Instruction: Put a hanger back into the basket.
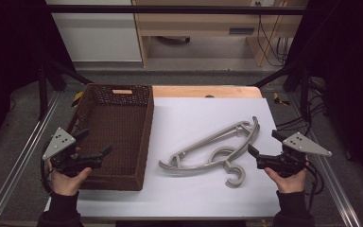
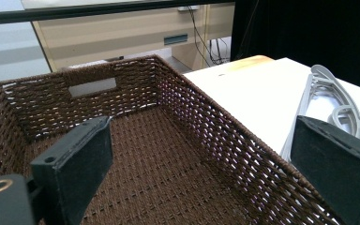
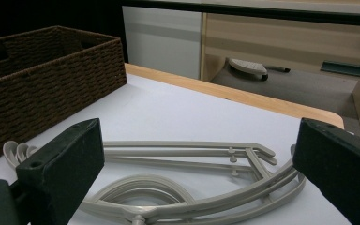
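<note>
The grey hangers [image 1: 215,150] lie stacked on the white counter [image 1: 194,113], just beside the brown basket [image 1: 115,132]. Both the left tool [image 1: 96,147] and right tool [image 1: 261,146] stand apart, empty. The right tool should probably straddle 1 thin hanger arm squarely before closing.

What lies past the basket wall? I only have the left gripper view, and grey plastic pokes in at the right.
Observer: Grey hangers, apparently stacked, lie flat on the white table right of the basket.
Operator: Is the other gripper holding them?
Observer: No. The right gripper is open just right of them, not touching.
Operator: And mine?
Observer: The left gripper is open over the basket's near left corner, holding nothing.
</note>
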Motion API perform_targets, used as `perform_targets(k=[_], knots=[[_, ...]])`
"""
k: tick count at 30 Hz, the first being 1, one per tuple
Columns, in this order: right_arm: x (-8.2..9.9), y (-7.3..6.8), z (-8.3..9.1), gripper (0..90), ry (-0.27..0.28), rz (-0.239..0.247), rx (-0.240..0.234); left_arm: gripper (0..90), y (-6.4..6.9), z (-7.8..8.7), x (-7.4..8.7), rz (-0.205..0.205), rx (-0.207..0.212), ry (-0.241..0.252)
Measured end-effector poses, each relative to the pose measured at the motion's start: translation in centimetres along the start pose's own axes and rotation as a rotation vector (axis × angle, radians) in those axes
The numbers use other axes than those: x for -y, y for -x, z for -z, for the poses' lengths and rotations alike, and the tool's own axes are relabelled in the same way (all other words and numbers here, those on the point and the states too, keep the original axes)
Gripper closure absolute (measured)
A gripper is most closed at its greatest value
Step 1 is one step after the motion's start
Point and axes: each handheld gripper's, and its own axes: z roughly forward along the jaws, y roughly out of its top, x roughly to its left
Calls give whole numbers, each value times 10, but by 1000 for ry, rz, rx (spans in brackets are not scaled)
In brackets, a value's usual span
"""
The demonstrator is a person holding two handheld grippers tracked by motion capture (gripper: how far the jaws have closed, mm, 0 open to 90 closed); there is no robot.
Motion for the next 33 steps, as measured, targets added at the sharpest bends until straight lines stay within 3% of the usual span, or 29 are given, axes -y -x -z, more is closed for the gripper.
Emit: perform_targets(k=[10, 18, 27, 29, 30, 33], knots=[[-1, 2, 4, 33, 10, -9, 9, 67, 5, -2, -3, -14, 14, -7], [-4, -1, 6, 37, 14, -2, 12, 77, 23, -13, -8, -61, 50, -41], [-4, -2, 6, 39, 8, 7, 7, 86, 50, -33, -19, -99, 109, -58], [-4, -3, 5, 39, -2, 7, 7, 90, 63, -41, -23, -120, 143, -68], [-4, -3, 5, 39, -4, 9, 7, 90, 63, -41, -23, -120, 143, -68], [-4, -3, 5, 41, -6, 10, 7, 94, 85, -55, -25, -162, 187, -98]])
